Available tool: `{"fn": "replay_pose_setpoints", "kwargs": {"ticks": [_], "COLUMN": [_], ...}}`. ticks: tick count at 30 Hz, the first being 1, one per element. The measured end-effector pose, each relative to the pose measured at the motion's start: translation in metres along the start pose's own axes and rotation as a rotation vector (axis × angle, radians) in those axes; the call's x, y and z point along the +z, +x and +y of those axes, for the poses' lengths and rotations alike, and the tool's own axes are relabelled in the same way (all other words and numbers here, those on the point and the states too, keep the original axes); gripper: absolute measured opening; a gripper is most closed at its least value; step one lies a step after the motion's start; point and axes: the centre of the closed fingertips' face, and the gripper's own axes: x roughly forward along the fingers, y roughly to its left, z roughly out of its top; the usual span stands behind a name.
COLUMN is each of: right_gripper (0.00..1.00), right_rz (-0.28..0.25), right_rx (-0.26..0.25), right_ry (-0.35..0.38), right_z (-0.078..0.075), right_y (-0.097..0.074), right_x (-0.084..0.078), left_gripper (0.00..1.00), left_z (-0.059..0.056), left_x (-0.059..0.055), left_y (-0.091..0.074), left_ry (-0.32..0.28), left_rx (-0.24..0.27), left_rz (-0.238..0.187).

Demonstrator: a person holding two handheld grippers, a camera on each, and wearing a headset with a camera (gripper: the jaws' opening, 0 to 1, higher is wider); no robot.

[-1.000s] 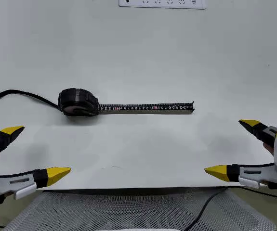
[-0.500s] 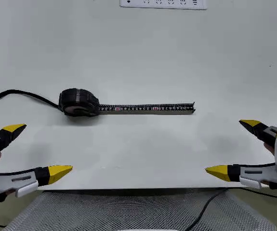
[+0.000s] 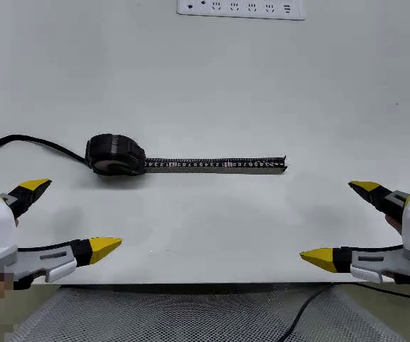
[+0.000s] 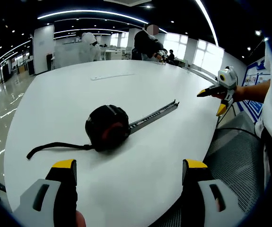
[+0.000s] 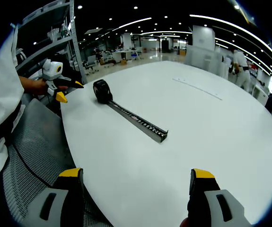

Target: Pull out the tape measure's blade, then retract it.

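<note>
- Left tool [image 3: 76, 214] has edged slightly inward toward the tape measure [image 3: 115, 153]; its jaws stand wide apart, empty
- right tool [image 3: 334, 221] hovers over the front edge of the counter [image 3: 205, 85]; jaws likewise apart, empty
- blade [image 3: 215, 164] lies pulled out, flat on the counter, unmoved; retraction probably comes next

Black tape measure [image 3: 115, 154] lies on its side on the white table, blade [image 3: 215, 164] extended rightward.
</note>
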Motion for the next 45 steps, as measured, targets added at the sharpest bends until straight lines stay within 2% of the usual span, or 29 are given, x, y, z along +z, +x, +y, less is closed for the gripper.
{"fn": "replay_pose_setpoints", "kwargs": {"ticks": [5,16,23,31,40,45], "right_gripper": [0.91,0.91,0.91,0.91,0.89,0.85], "right_rz": [-0.004,-0.005,-0.005,-0.003,-0.003,-0.009], "right_rx": [-0.003,-0.006,-0.009,-0.010,-0.006,-0.001], "right_ry": [0.001,0.013,0.013,0.017,0.014,0.005], "right_z": [-0.001,0.000,-0.002,-0.002,-0.003,-0.004], "right_y": [-0.001,-0.004,-0.004,-0.004,-0.003,-0.001], "right_x": [0.001,-0.001,0.000,-0.002,-0.001,0.002], "left_gripper": [0.89,0.89,0.89,0.88,0.85,0.85], "left_z": [0.002,0.007,0.004,0.004,0.009,0.011], "left_x": [0.008,0.023,0.026,0.025,0.026,0.029], "left_y": [0.012,0.033,0.041,0.049,0.053,0.057], "left_ry": [-0.004,-0.005,-0.003,-0.011,-0.043,-0.088], "left_rx": [0.012,0.002,-0.013,-0.008,0.040,0.078], "left_rz": [-0.008,-0.019,-0.016,-0.012,-0.019,-0.033]}}
